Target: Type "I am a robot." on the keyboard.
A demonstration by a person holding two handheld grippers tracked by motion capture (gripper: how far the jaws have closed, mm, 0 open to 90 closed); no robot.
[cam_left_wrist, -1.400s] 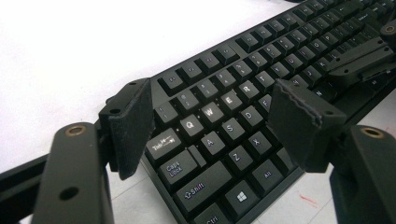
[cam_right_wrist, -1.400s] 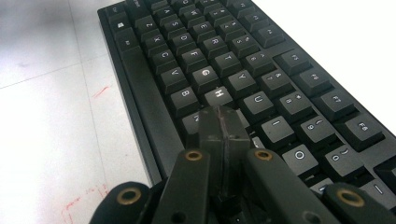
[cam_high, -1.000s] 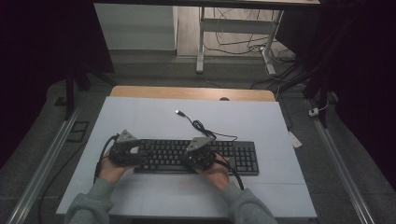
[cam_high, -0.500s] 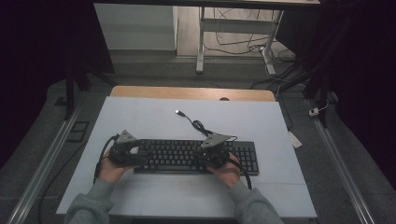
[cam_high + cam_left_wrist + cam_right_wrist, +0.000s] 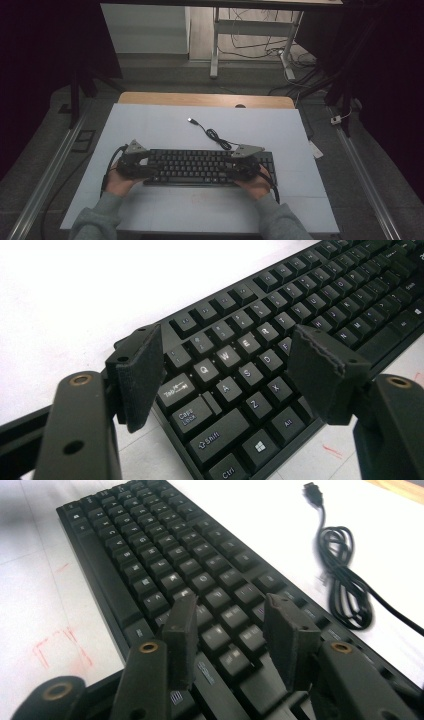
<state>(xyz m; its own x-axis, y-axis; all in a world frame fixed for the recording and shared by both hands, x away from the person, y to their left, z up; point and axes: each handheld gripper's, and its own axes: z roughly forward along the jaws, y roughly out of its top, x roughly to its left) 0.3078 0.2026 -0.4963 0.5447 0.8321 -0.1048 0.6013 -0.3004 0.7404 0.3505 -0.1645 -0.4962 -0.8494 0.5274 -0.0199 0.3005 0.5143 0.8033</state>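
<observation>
Right gripper point(image 5: 239, 167) farther right along keyboard point(image 5: 200, 165), keycap legends blurred.

The high view was dim and grainy, the room around the desk point(image 5: 150, 125) falling to near black at both sides, with the pale top the brightest area. In the left gripper view, the desk beyond the left claw point(image 5: 225, 375) was blown out to plain white; keys between its jaws were sharp, while the near arms at the bottom edge were soft. In the right gripper view, the keyboard point(image 5: 150, 545) ahead of the right claw point(image 5: 230, 630) was smeared by blur, key legends unreadable, and the cable point(image 5: 345, 570) to its right looked soft against glaring white.
</observation>
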